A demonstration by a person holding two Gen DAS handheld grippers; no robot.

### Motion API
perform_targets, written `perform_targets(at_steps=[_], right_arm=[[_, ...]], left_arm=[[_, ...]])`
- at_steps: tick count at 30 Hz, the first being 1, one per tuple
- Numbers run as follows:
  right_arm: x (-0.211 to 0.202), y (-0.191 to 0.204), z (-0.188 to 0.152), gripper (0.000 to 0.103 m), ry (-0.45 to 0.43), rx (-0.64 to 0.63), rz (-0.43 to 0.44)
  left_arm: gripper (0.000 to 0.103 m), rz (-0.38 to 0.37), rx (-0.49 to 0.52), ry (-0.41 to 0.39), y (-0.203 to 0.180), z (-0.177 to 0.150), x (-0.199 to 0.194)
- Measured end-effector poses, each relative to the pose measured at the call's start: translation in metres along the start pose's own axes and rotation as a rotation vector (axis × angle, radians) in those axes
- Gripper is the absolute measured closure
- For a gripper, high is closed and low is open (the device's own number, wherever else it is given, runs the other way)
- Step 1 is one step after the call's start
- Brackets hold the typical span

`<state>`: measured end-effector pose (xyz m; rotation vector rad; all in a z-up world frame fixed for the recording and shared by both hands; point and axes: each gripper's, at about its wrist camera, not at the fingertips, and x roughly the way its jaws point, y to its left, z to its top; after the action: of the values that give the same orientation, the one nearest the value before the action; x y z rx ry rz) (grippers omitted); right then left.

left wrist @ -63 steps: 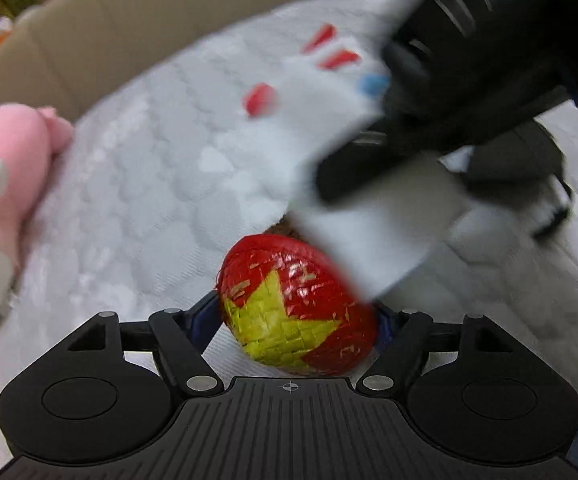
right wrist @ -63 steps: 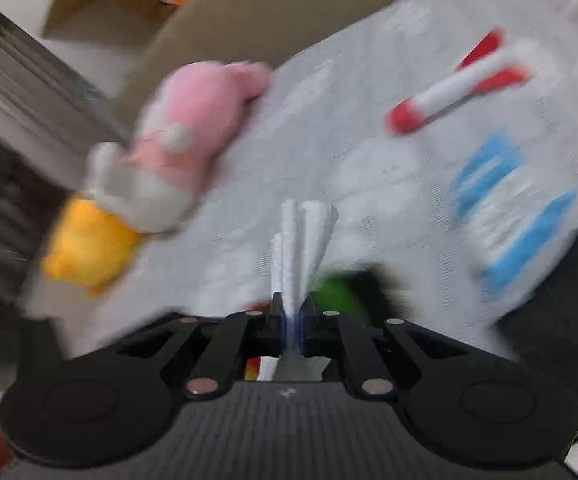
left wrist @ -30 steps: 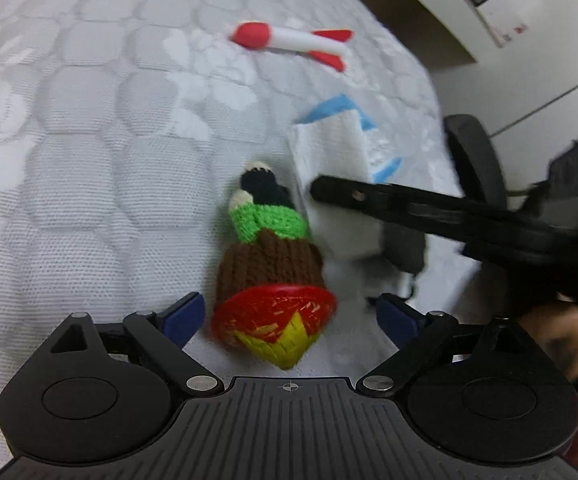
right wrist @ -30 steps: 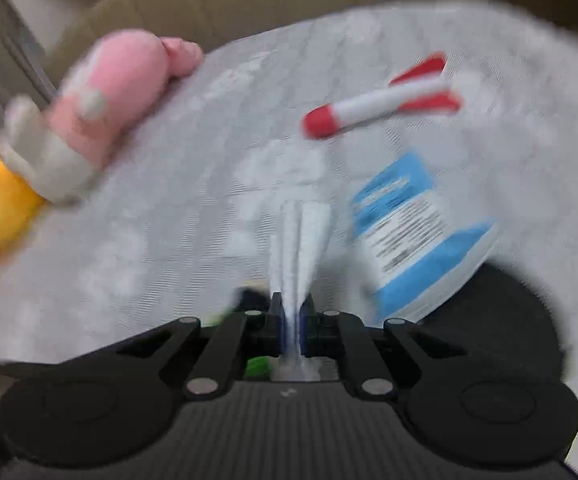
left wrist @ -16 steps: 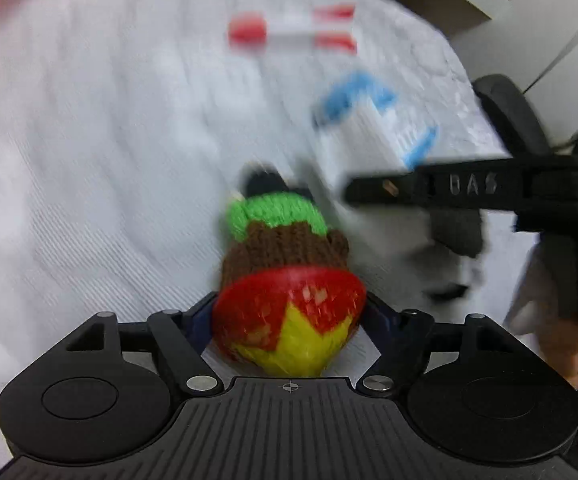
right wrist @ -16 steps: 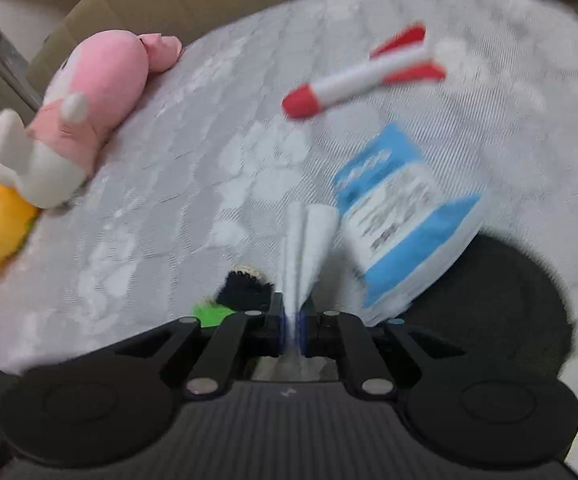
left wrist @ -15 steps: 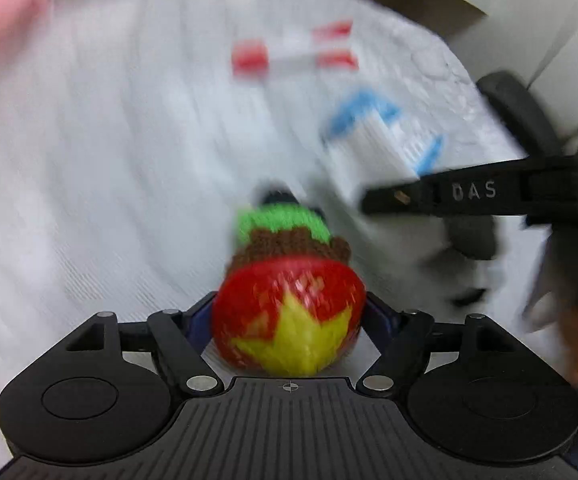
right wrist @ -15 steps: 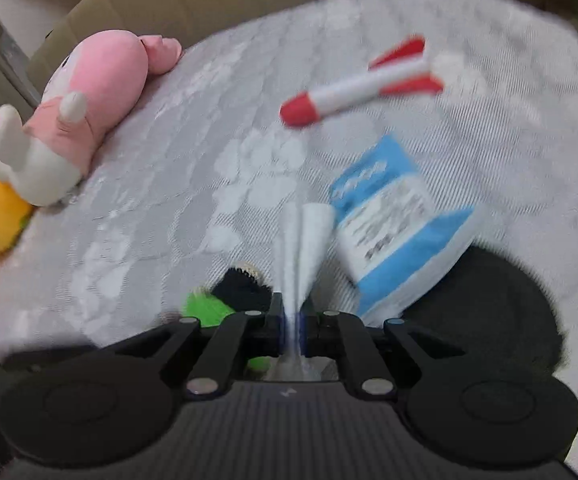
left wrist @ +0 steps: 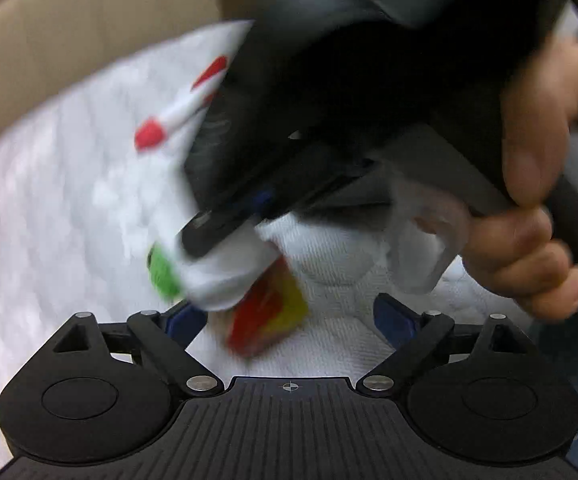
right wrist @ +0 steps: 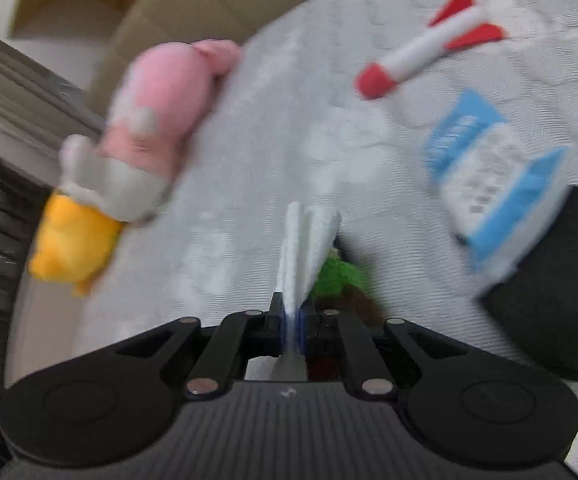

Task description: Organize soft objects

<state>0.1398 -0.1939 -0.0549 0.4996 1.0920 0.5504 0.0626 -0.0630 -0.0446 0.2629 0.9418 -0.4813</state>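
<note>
A knitted doll (left wrist: 267, 312) with a red and yellow base and a green middle lies tilted on the white quilted mattress (left wrist: 69, 220). It sits between the spread fingers of my left gripper (left wrist: 289, 316), which is open and not touching it. My right gripper (right wrist: 292, 320) is shut on a folded white cloth (right wrist: 309, 248). In the left wrist view that cloth (left wrist: 225, 276) hangs over the doll's upper half, with the black right gripper body and a person's hand (left wrist: 529, 208) just above. The right wrist view shows the doll's green part (right wrist: 339, 276) beside the cloth.
A red and white rocket toy (right wrist: 429, 56) and a blue and white packet (right wrist: 497, 180) lie further out on the mattress. A pink plush (right wrist: 161, 100) and a yellow plush (right wrist: 73, 240) rest at its left edge. A cardboard box (left wrist: 69, 40) stands behind; a black round seat (right wrist: 561, 300) sits at right.
My left gripper has opened and let go of the knitted doll, which now lies tilted. My right gripper has swung in over the doll, the white cloth still in it.
</note>
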Motion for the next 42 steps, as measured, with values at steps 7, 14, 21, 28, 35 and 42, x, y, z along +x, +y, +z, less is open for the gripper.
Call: perform_targets(at_steps=[7, 14, 21, 28, 35, 42], right_arm=[[-0.008, -0.022, 0.009, 0.094, -0.040, 0.103, -0.076], [-0.018, -0.034, 0.016, 0.094, -0.096, 0.102, -0.191], [-0.003, -0.032, -0.001, 0.092, 0.023, 0.125, -0.154], [-0.004, 0.022, -0.020, 0.093, -0.027, -0.143, -0.165], [0.020, 0.027, 0.000, 0.093, 0.013, -0.096, 0.028], [0.018, -0.002, 0.008, 0.093, 0.031, -0.072, -0.153]], left_arm=[[0.008, -0.153, -0.424, 0.088, 0.058, 0.007, 0.030], [0.016, -0.143, -0.385, 0.069, 0.042, 0.019, 0.062], [0.021, -0.093, -0.085, 0.149, 0.046, 0.021, 0.031], [0.015, 0.009, -0.283, 0.210, 0.095, -0.002, 0.006], [0.015, 0.035, -0.216, 0.177, 0.059, 0.009, 0.023], [0.013, -0.005, -0.161, 0.190, 0.051, 0.003, 0.026]])
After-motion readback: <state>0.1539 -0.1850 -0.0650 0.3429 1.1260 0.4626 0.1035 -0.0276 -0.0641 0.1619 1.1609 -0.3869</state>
